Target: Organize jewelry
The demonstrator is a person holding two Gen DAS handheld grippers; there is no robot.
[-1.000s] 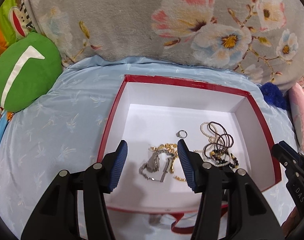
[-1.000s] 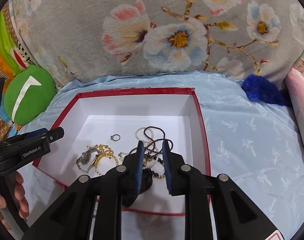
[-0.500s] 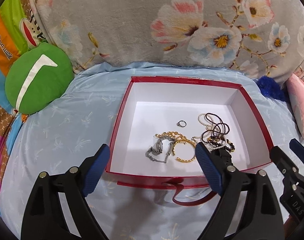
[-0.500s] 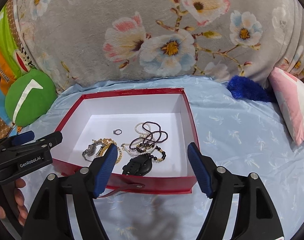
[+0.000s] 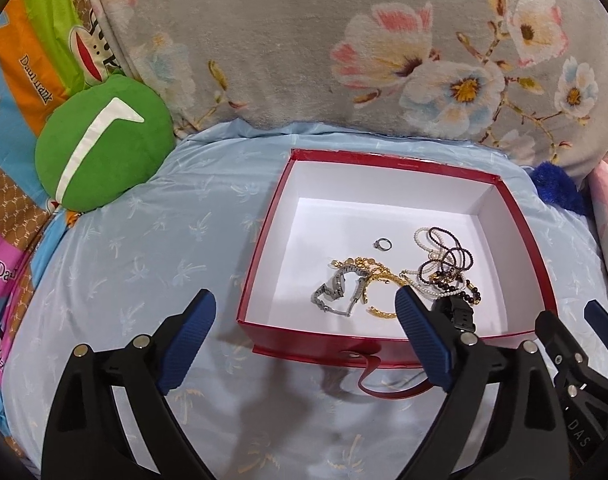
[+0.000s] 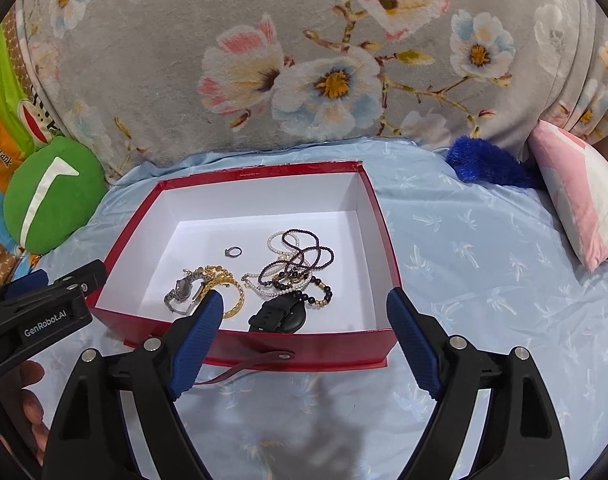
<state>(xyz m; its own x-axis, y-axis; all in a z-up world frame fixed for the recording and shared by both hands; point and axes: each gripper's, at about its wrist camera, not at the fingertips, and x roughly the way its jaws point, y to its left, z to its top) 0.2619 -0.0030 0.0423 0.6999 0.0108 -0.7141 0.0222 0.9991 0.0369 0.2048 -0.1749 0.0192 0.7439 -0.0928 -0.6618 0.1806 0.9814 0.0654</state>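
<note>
Both grippers have pulled back from the red box (image 6: 240, 346); left gripper (image 5: 305, 334) and right gripper (image 6: 304, 334) gape wide apart, empty, jewelry (image 6: 292, 268) inside.

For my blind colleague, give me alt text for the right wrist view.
Open red box on a blue sheet holds a ring, bead strands, gold bracelet, silver watch and black watch. The open right gripper hovers before it.
</note>
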